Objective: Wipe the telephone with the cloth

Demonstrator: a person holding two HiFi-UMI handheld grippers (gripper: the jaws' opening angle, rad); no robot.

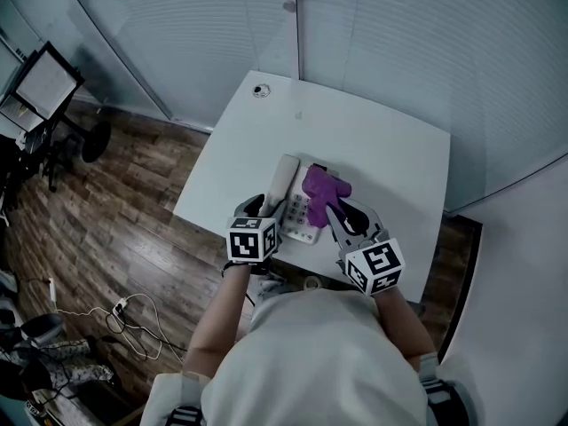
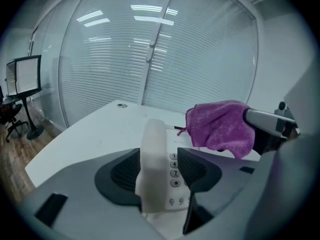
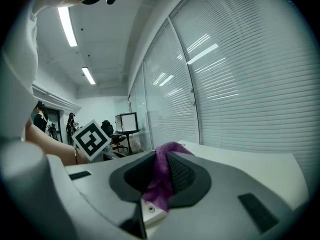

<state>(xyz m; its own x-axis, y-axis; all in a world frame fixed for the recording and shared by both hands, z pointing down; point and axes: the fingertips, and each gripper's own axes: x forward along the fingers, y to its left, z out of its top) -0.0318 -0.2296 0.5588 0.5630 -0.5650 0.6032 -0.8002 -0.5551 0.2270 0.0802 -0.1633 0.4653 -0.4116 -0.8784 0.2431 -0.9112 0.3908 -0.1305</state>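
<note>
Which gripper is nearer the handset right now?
Left. The left gripper straddles the handset, one open jaw on either side of it. The right gripper sits off to the handset's right, shut on the cloth.

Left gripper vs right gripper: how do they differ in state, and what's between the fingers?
The left gripper has its fingers apart around the white handset, with a gap on one side. The right gripper has its fingers shut on the purple cloth. The left gripper is at the telephone's left side, the right gripper at its right. Both are at the telephone.
</note>
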